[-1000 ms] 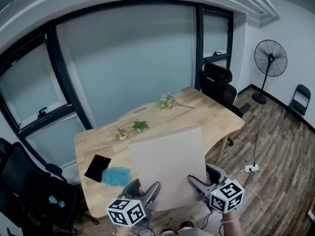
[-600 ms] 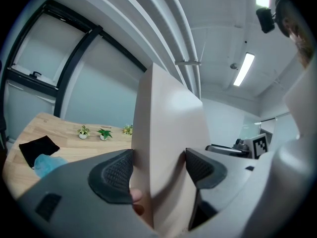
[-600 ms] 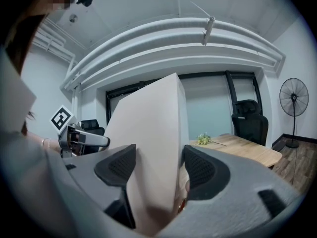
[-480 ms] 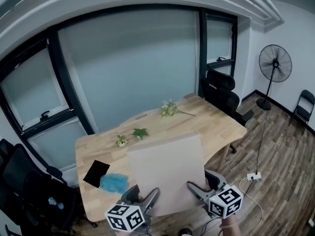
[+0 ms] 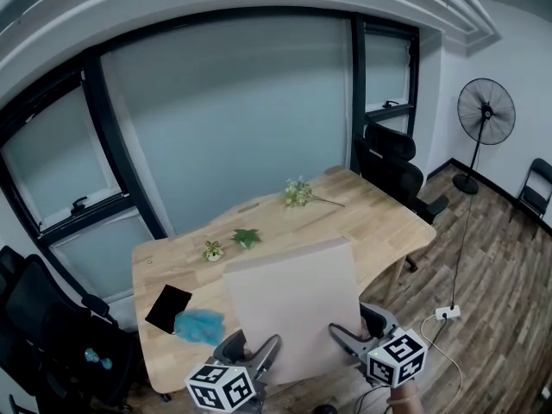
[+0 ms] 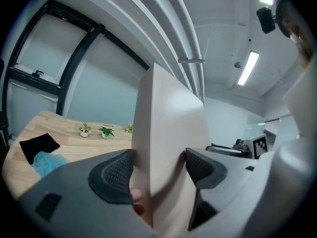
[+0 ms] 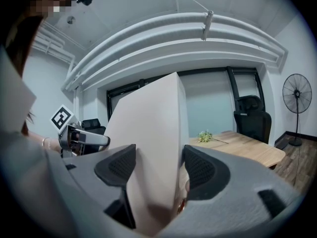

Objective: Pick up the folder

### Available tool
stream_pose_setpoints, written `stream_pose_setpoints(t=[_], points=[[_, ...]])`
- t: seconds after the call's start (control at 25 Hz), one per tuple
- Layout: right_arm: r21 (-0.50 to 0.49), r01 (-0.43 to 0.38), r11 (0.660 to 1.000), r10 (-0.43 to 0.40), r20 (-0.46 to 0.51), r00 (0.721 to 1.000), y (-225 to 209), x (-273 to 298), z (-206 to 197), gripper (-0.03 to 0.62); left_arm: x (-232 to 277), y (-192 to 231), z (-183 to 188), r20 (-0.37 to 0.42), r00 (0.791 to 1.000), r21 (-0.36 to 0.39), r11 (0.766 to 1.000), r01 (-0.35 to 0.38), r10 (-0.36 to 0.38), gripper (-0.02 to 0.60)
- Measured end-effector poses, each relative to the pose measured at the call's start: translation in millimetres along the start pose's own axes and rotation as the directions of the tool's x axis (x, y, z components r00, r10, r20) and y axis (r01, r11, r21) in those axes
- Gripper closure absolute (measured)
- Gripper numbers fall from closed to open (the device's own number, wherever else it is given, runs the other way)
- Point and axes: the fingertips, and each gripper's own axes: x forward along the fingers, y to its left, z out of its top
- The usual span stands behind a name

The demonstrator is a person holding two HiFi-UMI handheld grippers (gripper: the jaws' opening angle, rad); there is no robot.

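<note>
Grips the folder [image 5: 293, 300] low down on both sides, with left gripper [image 5: 250, 345] and right gripper [image 5: 358, 326] alike, jaws set wide yet closed on its covers. Holds it upright and clear of the table [image 5: 379, 218], above the near edge. Could lose it from here by drawing the hands apart or out of step, likely sliding a smooth cover off the pads. Could also let the tall top tip over, gripped so low.

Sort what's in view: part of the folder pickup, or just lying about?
Job: folder, gripped by left tongs and right tongs.
Lying about: black pad, blue fluffy thing, small potted plant, flower sprig, standing fan.
</note>
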Motion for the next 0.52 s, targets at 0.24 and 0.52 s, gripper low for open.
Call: stream_pose_setpoints(t=[0.24, 0.52], points=[[-0.004, 0.001, 1.0, -0.001, -0.028, 1.0, -7.3, -0.2, -5.0, 0.284, 5.5, -5.1, 0.0, -0.022, 1.0, -0.006, 1.0, -0.015, 0.014, 0.264], [0.004, -0.004, 1.0, 0.004, -0.044, 0.999, -14.2, 5.0, -12.7, 0.286, 14.1, 4.0, -11.3, -0.024, 1.0, -0.044, 0.999, -0.006, 0.005, 0.264]])
